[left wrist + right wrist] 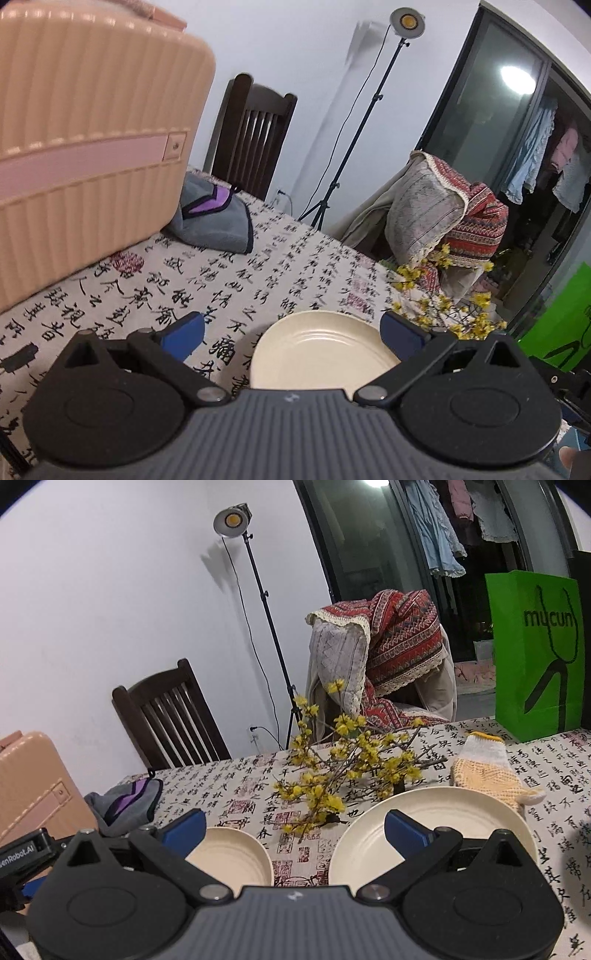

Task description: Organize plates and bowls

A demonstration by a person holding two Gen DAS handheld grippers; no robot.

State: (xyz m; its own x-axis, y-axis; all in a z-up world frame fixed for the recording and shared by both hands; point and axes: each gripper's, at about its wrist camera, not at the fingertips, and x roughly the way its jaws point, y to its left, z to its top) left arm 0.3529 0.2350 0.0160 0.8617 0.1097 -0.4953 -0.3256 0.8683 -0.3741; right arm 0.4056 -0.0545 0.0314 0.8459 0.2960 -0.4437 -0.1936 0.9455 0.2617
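Note:
A cream bowl (321, 350) lies on the calligraphy tablecloth between the open blue fingers of my left gripper (291, 332), which hovers over it and holds nothing. In the right wrist view the same cream bowl (232, 856) sits at the left and a larger cream plate (436, 830) sits at the right. My right gripper (295, 825) is open and empty; its right finger (406, 830) is over the plate, its left finger (184, 829) by the bowl's rim.
A peach suitcase (85, 140) stands on the table at the left, with a grey-purple cloth (218, 218) beside it. Yellow flower branches (343, 771), a knit glove (487, 771) and a green paper bag (535, 653) lie behind the dishes. Chairs stand beyond the table's far edge.

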